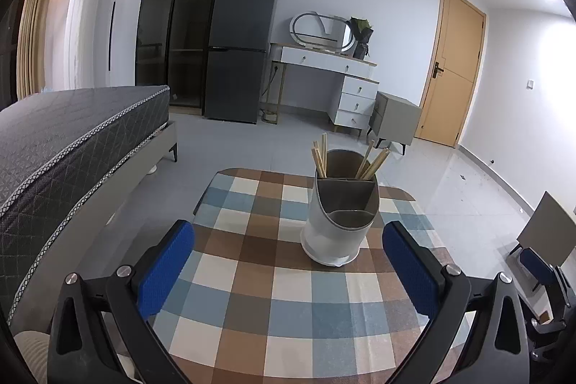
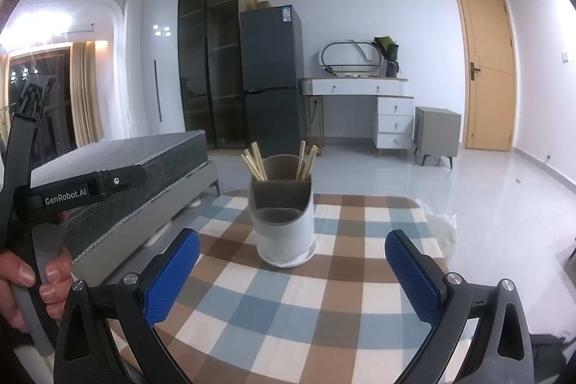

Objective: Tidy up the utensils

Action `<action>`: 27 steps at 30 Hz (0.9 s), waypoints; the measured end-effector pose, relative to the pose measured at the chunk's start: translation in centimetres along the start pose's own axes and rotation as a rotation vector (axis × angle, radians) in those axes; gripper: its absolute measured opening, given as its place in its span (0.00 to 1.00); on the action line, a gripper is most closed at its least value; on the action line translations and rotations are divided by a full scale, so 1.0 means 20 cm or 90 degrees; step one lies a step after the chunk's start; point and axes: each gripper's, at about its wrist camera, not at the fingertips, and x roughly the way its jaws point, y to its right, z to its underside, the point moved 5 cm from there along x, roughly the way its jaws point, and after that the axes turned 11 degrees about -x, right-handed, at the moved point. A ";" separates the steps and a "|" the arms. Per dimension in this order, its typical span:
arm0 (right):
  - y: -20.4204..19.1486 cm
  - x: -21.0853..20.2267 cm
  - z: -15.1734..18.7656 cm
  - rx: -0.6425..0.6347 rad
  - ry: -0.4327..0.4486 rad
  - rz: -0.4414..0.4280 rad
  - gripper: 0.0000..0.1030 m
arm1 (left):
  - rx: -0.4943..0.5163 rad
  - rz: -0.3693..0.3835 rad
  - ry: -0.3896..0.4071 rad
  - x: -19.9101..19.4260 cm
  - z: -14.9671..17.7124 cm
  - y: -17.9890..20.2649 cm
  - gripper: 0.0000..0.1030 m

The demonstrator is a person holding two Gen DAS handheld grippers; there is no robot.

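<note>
While your left gripper [image 1: 288, 261] hovers spread wide and empty over the checked counter [image 1: 252, 312], the holder [image 1: 338, 218] stands upright just ahead of it, slightly right of centre. Your right gripper [image 2: 292, 270], likewise agape with nothing in it, has the holder [image 2: 284, 225] dead ahead. Chopsticks [image 2: 256, 161] lean in both rear compartments; the front one looks empty. Bare cloth surrounds the holder, and the counter's far edge lies close behind it.

Cool even indoor light, ceiling spots glaring at upper corners, strong fisheye bending, dark vignette edges
</note>
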 end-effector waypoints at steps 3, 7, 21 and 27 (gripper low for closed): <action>0.00 0.00 0.00 -0.001 0.000 0.001 1.00 | 0.000 0.001 0.001 0.00 0.00 0.00 0.98; 0.00 0.00 0.00 -0.002 -0.002 0.000 1.00 | 0.002 0.004 0.001 0.00 0.00 0.00 0.99; 0.00 0.00 0.00 -0.005 -0.003 0.000 1.00 | 0.007 0.009 0.000 -0.01 0.01 0.01 0.99; 0.00 0.00 0.00 -0.006 -0.003 -0.001 1.00 | 0.013 0.006 0.003 -0.01 0.01 0.02 0.99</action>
